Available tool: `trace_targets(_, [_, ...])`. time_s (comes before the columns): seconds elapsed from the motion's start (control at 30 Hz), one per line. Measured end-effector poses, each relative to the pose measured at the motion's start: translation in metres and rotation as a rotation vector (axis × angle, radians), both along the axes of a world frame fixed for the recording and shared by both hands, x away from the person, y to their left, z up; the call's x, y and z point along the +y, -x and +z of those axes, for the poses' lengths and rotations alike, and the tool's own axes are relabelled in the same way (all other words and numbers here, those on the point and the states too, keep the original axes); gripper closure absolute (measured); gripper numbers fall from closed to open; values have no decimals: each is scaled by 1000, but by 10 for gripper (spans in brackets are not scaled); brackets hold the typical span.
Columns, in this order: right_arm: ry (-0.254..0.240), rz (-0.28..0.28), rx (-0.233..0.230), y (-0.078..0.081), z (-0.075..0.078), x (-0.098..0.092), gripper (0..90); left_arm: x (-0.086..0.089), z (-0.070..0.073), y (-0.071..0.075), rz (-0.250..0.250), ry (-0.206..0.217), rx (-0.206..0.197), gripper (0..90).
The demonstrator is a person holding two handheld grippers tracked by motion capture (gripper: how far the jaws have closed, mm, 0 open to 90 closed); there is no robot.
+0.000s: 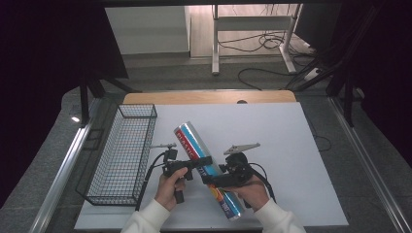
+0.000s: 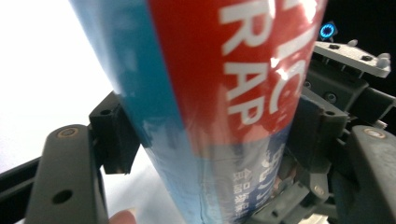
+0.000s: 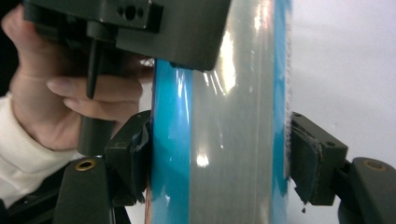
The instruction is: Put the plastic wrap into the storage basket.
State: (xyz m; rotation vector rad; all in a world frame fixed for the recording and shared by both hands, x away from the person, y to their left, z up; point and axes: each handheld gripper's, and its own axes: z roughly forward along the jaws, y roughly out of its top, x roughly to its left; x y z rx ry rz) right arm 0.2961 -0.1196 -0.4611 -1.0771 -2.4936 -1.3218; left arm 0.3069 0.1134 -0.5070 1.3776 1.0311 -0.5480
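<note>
A long plastic wrap roll (image 1: pixel 192 141), red, blue and silver, lies slantwise over the white table top (image 1: pixel 277 141). My left gripper (image 1: pixel 199 161) is shut on its middle. In the left gripper view the roll (image 2: pixel 210 93) stands between my left gripper (image 2: pixel 217 135), and both pads press its sides. Nearer the roll's lower end, my right gripper (image 1: pixel 210 180) is shut on it too. The right gripper view has the roll (image 3: pixel 224 93) squeezed by my right gripper (image 3: pixel 222 158). The left gripper's body (image 3: pixel 154 28) and the hand holding it sit just beyond.
A black wire basket (image 1: pixel 137 106) stands along the table's left side, close to my left hand. The right half of the white top is bare. Beyond the table's wooden far edge (image 1: pixel 209 97) are floor cables and a desk frame.
</note>
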Motion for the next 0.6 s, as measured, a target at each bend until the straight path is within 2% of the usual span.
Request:
trace_targets(0.07, [-4,6,9,0,0,2,292,0,5,1,-4,-22,-15,307])
trace_targets(0.1, [-30,29,18,0,1,3,229,1,7,1,-6,-27,-14,312])
trace_targets(0.13, [-30,29,18,0,1,3,229,2,8,1,-12,-27,-13,312])
trace_targets(0.17, [-54,40,15,1,4,3,161,3,10,0,-14,-20,-7,313])
trace_targets(0.2, [-54,40,15,1,4,3,161,4,12,-1,-17,-15,-1,313])
trace_targets(0.23, [-57,30,-18,7,11,2,76,5,14,-1,-15,-17,2,314])
trace_targets(0.27, [-57,30,-18,7,11,2,76,7,16,-1,-13,-25,1,314])
trace_targets(0.3, [-55,21,-64,12,21,-3,60,10,19,-1,-14,-36,-1,316])
trace_targets(0.37, [-55,18,-78,13,25,-6,56,16,24,0,-8,-54,-11,316])
trace_targets(0.5, [-68,-4,-112,13,36,-34,53,33,35,-1,5,-57,-19,317])
trace_targets(0.6, [-35,-33,-148,11,34,-57,62,45,43,0,24,-48,-29,318])
